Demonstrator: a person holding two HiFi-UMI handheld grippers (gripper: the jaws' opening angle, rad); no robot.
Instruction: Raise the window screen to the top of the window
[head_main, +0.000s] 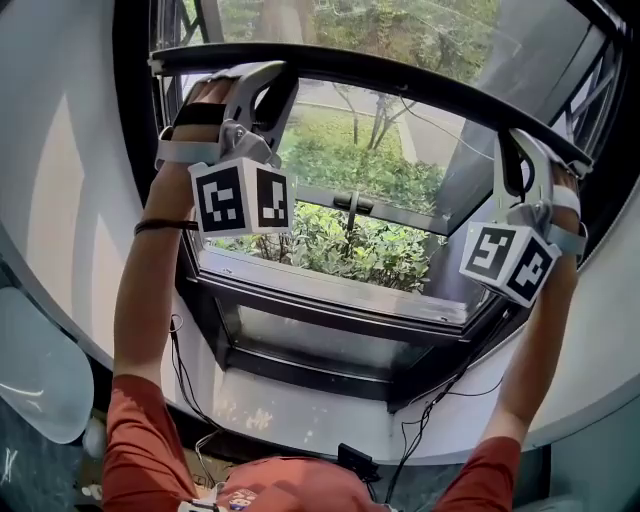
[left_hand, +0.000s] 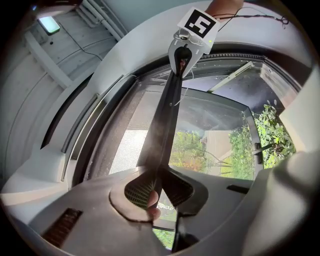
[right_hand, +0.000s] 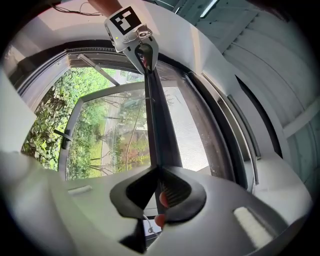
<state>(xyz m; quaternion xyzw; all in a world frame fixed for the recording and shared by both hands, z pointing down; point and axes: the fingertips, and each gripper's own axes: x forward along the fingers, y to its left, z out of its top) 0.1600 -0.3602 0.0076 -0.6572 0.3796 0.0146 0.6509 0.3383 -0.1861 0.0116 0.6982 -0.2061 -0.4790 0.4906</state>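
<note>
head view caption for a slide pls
Left gripper and right gripper clamp the window screen bar near its two ends, greenery beyond the window.

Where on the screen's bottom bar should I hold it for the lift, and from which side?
Grip the dark bottom bar near both ends, coming from the room side below it. It's a long, thin rail, so one central hold could tilt it. The left gripper and right gripper are clamped that way.
</note>
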